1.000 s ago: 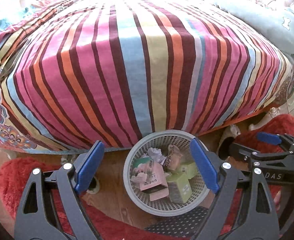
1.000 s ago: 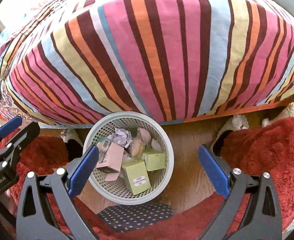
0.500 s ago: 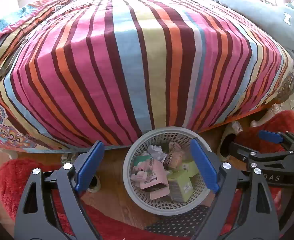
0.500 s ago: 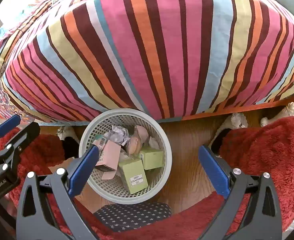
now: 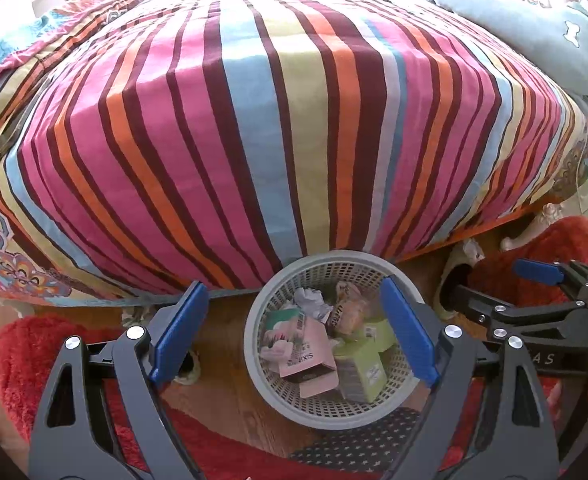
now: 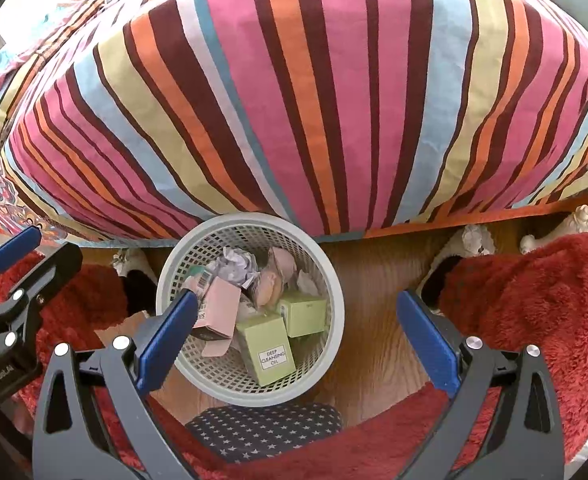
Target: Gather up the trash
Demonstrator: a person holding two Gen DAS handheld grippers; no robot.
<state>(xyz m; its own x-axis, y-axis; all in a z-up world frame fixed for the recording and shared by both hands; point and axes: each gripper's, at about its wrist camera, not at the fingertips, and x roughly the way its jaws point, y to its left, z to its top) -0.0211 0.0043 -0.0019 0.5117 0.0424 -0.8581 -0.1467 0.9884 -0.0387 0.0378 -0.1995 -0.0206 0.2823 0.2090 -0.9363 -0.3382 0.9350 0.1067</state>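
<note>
From the left wrist view, the left gripper [image 5: 294,330] hangs above the wooden floor [image 5: 221,364] with its blue-padded jaws spread wide and nothing between the pads. A round grey plastic mesh basket [image 5: 261,372] stands on the floor hard against the foot edge of the bed, whose striped pink, orange, maroon and blue bedspread [image 5: 277,120] hangs down to the basket's far rim. The basket lies below and between the jaws, nearer the right pad, which overlaps its right rim in the picture. Inside it are the collected trash items: a pink cardboard box [image 5: 308,354], a pale green carton [image 5: 368,368] and a crumpled white paper ball [image 5: 312,302]. The right gripper [image 5: 534,288] shows at the right edge over a shaggy red rug [image 5: 550,240]; how its jaws stand cannot be told from here.

From the right wrist view, the right gripper [image 6: 306,330] has its jaws spread wide too, empty. The basket [image 6: 334,288] sits toward the left pad, which covers part of its near left rim. The green carton [image 6: 267,348], labelled as cleansing oil, lies near the basket's front, the pink box [image 6: 221,308] to its left and the paper ball [image 6: 235,266] toward the back. A dark star-patterned cushion [image 6: 265,428] lies just in front of the basket, and the left gripper [image 6: 13,272] shows at the left edge.
</note>
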